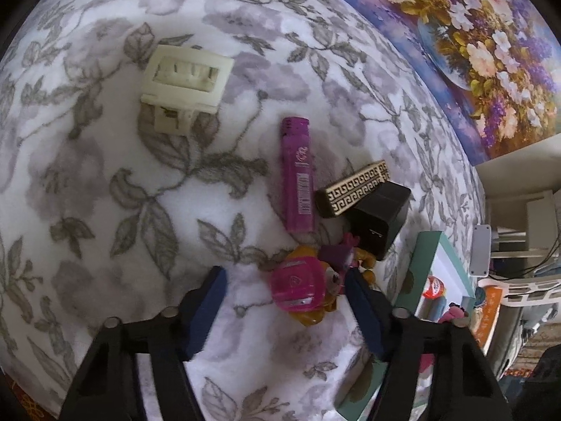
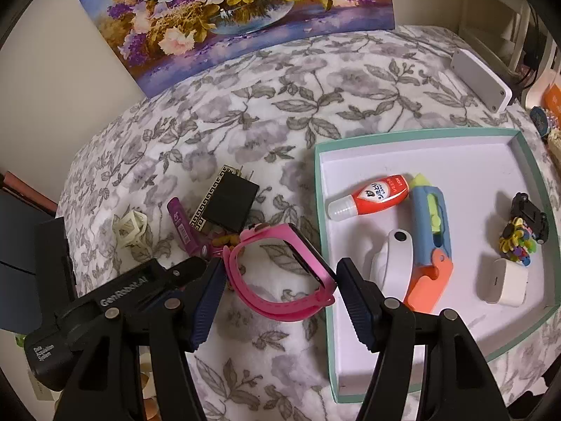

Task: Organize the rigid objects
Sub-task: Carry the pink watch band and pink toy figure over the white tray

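My right gripper [image 2: 280,280] is open, and a pink smartwatch [image 2: 280,273] stands on the flowered blanket between its fingertips, spanning almost the whole gap. Just right of it lies the teal-rimmed white tray [image 2: 322,231]. My left gripper [image 1: 285,298] is open too, low over a pink and yellow toy figure [image 1: 301,289] that sits by its right finger [image 1: 361,301]. Beyond the figure lie a purple lighter [image 1: 297,175], a black and gold patterned box [image 1: 354,187], a black charger [image 1: 380,217] and, far left, a cream clip [image 1: 186,84].
The tray holds a red glue bottle [image 2: 371,194], a blue and orange toy [image 2: 429,242], a white band [image 2: 392,259], a white charger [image 2: 503,282] and a black toy with coloured flowers [image 2: 522,231]. A white box [image 2: 480,80] sits at the bed's far edge. A flower painting [image 2: 245,17] leans behind.
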Demonstrator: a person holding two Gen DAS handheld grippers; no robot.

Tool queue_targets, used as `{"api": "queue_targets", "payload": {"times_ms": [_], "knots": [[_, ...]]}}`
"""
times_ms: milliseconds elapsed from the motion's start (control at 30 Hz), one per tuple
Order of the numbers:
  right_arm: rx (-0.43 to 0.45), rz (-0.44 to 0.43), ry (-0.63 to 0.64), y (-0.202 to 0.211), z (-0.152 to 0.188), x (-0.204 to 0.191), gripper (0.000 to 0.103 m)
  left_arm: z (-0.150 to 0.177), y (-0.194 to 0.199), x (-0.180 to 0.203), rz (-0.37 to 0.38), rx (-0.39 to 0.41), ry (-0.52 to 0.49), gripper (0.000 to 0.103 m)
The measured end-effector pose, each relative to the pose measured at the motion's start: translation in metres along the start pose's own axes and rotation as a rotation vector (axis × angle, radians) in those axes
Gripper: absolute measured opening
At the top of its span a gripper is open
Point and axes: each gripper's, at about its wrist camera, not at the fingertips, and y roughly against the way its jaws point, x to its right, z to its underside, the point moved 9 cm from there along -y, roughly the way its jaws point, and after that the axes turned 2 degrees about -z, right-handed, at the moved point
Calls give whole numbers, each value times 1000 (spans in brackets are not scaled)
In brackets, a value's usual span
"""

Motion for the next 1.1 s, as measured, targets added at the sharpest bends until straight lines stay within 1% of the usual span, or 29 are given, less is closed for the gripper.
{"api": "queue_targets", "payload": {"times_ms": [100,200,433,667,967,1100], "knots": [[0,2,3,1,0,0,67,2,-1,3,-4,0,-15,59],[-3,9,2,1,0,2,67,4,-4,9,25,-12,-18,46],[-8,23,-8,2,0,8,67,4,-4,10,24,0,-19,45],[-7,23,-16,4,0,11,67,0,6,13,38,25,-22,45],[21,37,-55,16,-8,27,67,-4,36,31,83,89,-57,45],[30,53,-87,20,-11,42,67,-3,48,43,120,111,-74,45]]}}
